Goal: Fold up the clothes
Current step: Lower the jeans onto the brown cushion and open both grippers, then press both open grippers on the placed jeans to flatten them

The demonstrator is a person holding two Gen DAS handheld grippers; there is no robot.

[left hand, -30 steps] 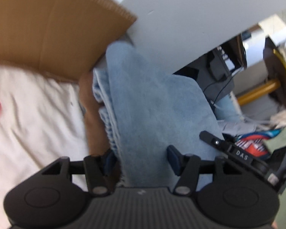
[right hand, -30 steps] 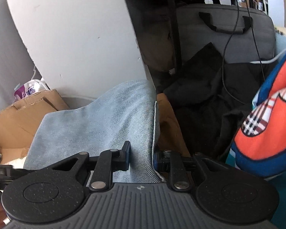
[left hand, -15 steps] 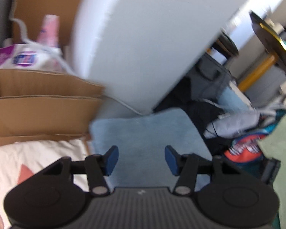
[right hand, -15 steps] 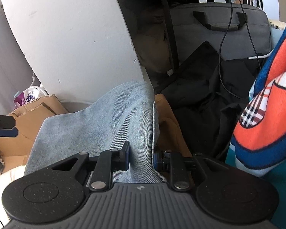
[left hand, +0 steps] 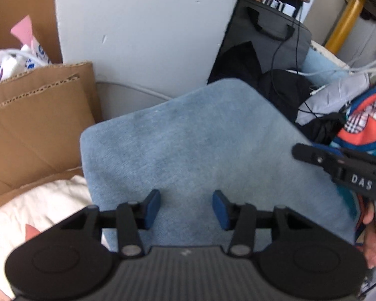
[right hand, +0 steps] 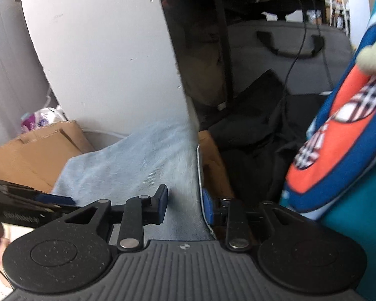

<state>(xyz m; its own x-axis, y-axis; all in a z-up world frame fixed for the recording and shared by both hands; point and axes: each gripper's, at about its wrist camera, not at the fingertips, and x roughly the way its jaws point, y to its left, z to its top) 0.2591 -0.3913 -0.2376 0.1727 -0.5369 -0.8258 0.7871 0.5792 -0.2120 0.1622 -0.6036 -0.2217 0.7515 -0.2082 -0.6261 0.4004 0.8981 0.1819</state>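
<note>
Lying under left gripper, folded denim, jaws apart, narrowing

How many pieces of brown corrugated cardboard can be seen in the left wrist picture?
2. One brown corrugated cardboard flap lies left of the folded light-blue denim garment; a taller brown cardboard panel stands behind it, upper left. More may be hidden.

Left claw angled steeply downward, blue pads apart and just closing in — hovering over the cloth, gripping nothing. Right claw tilted down more gently, jaws just easing apart, pads off the fabric edge between them. Fingers wrapped round the right handle.
</note>
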